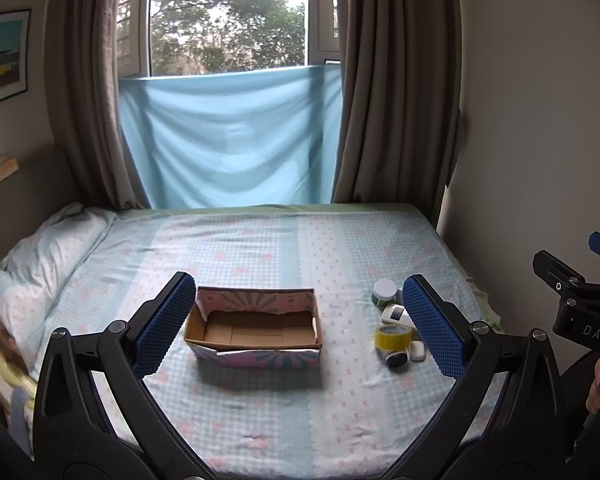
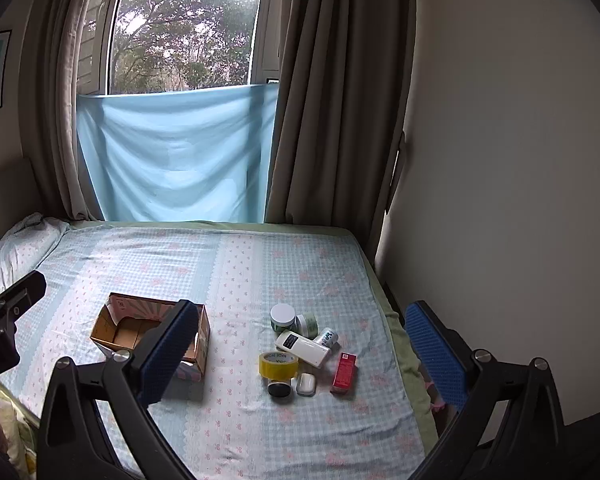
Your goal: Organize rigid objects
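Both grippers hang above the bed's near edge with nothing in them: the left gripper (image 1: 300, 320) is spread wide, framing the box (image 1: 256, 326), and the right gripper (image 2: 300, 354) is just as wide over the clutter. The box sits open and bare inside, toward the middle of the bed (image 2: 236, 264). Toward the right edge lie a white-lidded jar (image 2: 283, 317), a remote (image 2: 303, 347), a tape roll (image 2: 279, 364), a black-capped pot (image 2: 279, 389), a small white case (image 2: 306, 384) and a red carton (image 2: 343, 373), several touching. Risks, as I judge them: closing on one piece may nudge its neighbours, round ones may roll on the soft sheet, and the light box may slide when loaded.
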### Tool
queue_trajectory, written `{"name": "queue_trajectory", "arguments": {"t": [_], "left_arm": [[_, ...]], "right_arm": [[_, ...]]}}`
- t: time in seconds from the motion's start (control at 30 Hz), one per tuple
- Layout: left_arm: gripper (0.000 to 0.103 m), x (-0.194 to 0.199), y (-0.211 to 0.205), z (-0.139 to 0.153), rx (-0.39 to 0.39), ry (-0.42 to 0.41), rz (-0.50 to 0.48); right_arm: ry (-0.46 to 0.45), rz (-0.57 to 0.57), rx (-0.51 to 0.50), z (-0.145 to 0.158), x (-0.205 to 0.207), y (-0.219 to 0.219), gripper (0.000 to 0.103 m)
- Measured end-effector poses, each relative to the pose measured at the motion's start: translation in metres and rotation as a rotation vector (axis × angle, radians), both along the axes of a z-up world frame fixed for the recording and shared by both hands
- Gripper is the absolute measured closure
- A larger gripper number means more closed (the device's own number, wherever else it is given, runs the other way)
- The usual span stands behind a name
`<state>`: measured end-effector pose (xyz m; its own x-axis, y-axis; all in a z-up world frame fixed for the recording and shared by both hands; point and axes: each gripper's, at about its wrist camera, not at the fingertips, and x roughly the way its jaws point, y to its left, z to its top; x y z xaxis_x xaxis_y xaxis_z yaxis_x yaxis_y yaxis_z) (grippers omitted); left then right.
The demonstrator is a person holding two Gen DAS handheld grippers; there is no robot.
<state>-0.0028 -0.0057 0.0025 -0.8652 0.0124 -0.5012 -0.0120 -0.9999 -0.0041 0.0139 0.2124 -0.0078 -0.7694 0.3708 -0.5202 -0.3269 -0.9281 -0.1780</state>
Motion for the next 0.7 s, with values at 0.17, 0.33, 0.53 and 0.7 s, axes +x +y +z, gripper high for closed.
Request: {"name": "queue_trajectory", "arguments": {"t": [0.17, 0.33, 0.53, 0.7], "left_arm": [[0.000, -0.0007, -0.0019, 0.0001, 0.007, -0.003, 0.004], [0.000, -0.0010, -0.0018, 0.0004, 0.009, -0.002, 0.005], [0.000, -0.0021, -0.0027, 0.0004, 0.016, -0.005, 0.000], [0.000, -0.0022, -0.0023, -0.0003, 0.014, -0.002, 0.001]], "right_arm": [[-0.001, 0.001, 0.004, -0.0003, 0.0003, 0.0005, 0.000], [-0.001, 0.001, 0.005, -0.0003, 0.0005, 0.0007, 0.000], [-0.003, 0.002, 0.006, -0.0001, -0.0002, 0.0016, 0.000], [-0.002, 0.003, 0.008, 0.0002, -0.0002, 0.0024, 0.000]]}}
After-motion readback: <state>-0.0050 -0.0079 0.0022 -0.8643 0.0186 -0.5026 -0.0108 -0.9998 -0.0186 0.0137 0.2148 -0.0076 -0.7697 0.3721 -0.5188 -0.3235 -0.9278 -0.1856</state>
